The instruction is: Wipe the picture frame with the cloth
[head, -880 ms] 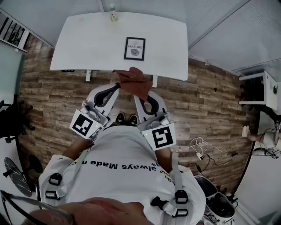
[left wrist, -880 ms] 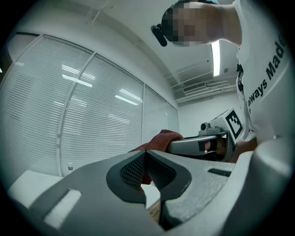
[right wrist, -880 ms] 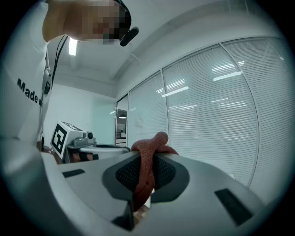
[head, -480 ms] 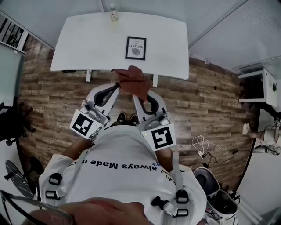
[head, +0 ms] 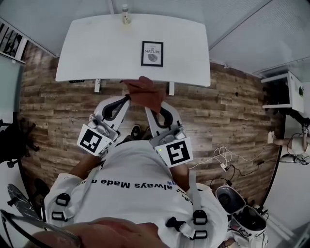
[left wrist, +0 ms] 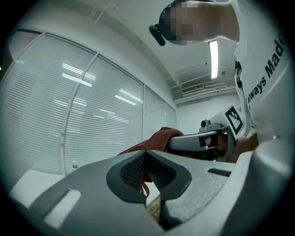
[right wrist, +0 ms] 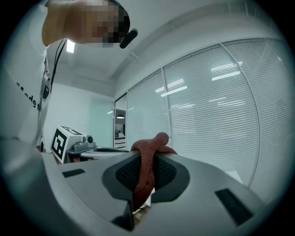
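A black picture frame (head: 152,53) with a white print lies flat on the white table (head: 97,48), right of centre. I hold a red-brown cloth (head: 144,91) bunched up in the air over the table's near edge, short of the frame. My left gripper (head: 128,97) is shut on the cloth's left part, where a strand of cloth (left wrist: 146,177) hangs at the closed jaws. The right gripper (head: 147,107) is shut on the cloth (right wrist: 148,159), which runs between its pads and bulges above them.
A small bottle (head: 125,14) stands at the table's far edge. Below the table is wood-plank floor (head: 232,116), with my shoes (head: 137,131) near the table and loose cables (head: 220,160) at the right. White blinds (right wrist: 216,115) line the wall.
The grippers and the cloth have kept almost the same pose. The table and frame have shifted slightly right in the head view.
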The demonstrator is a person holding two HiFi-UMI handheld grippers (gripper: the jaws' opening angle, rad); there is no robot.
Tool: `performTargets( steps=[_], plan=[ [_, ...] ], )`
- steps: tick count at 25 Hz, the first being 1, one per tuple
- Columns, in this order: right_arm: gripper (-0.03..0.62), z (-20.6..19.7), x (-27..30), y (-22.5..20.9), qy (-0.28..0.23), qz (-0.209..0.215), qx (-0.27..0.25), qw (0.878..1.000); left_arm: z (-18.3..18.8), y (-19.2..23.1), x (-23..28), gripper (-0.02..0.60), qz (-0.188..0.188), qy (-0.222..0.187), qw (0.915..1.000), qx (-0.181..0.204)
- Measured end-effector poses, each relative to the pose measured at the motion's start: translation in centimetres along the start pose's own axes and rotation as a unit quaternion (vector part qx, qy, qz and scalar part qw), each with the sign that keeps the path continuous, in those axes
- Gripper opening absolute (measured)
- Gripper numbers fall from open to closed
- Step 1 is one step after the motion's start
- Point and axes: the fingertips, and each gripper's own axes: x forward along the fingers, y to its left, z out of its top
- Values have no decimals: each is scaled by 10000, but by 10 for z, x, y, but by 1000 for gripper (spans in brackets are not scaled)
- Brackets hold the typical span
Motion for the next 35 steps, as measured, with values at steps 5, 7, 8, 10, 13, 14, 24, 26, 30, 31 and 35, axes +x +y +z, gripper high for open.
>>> performTargets(
  steps=[5, 7, 8, 10, 13, 14, 24, 26, 30, 31, 35],
  plan=[
    [15, -17, 5, -7, 207, -79, 155, 9996, -13, 6, 2, 2, 13, 104, 9997, -225],
    [15, -19, 10, -14, 227, -81, 190, 9995, -15, 9, 8, 2, 18, 120, 9996, -240],
    [15, -19, 13, -19, 219, -76, 201, 9995, -15, 11, 13, 2, 21, 123, 9997, -228],
    [15, -18, 19, -30, 187, -49, 212, 9996, -14, 17, 25, 2, 41, 112, 9998, -188],
    [15, -16, 25, -56, 133, -2, 210, 9997, -11, 24, 51, 2, 93, 74, 9998, -129],
    [15, -15, 27, -67, 108, 13, 201, 9997, -11, 25, 62, 2, 105, 88, 9998, -117],
    [15, 1, 47, -173, -39, 102, 122, 9999, -4, 44, 170, 2, 120, 147, 9998, -36],
    [15, 0, 49, -189, -58, 116, 144, 9998, -6, 45, 185, 2, 143, 171, 9997, -45],
    [15, -6, 51, -211, 19, 156, 215, 9996, -6, 49, 206, 2, 240, 239, 9994, -123],
    [15, -6, 52, -213, 28, 185, 243, 9995, -7, 49, 209, 2, 277, 277, 9991, -166],
    [15, -12, 62, -220, 109, 330, 306, 9989, -13, 59, 211, 2, 410, 376, 9983, -168]
  ],
)
